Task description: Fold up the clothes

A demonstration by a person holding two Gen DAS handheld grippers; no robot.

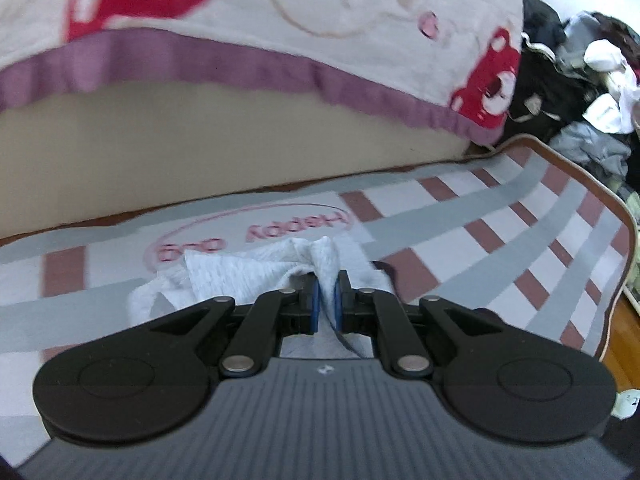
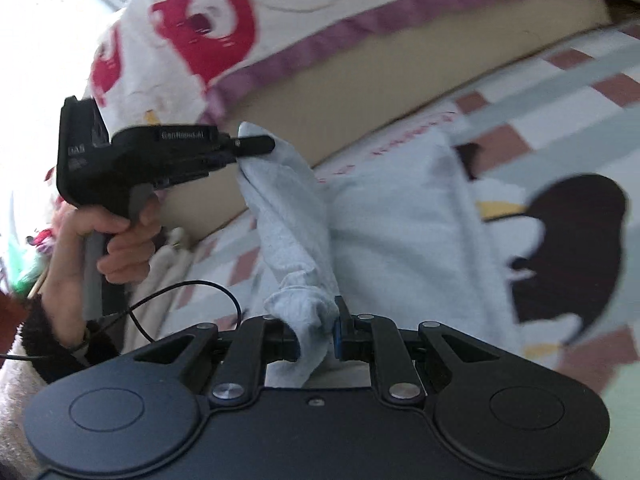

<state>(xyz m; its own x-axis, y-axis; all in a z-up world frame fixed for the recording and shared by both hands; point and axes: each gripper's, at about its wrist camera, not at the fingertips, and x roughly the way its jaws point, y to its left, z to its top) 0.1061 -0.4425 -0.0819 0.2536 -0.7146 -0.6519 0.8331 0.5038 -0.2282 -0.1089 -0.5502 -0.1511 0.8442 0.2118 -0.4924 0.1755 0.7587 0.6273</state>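
The left gripper [image 1: 327, 300] has its jaws pinching a bunched fold of the pale grey-white knit garment [image 1: 256, 268], which trails onto the striped grey, white and brown mat [image 1: 500, 216] on the bed. The right gripper [image 2: 318, 334] likewise has its jaws clamped on a gathered edge of the same garment [image 2: 392, 216], whose black penguin-like print [image 2: 568, 232] lies to the right. In the right wrist view, a hand [image 2: 116, 240] with a dark fuzzy cuff grips the left gripper's handle at far left. A cream blanket with red prints and purple trim [image 1: 280, 20] hangs beyond.
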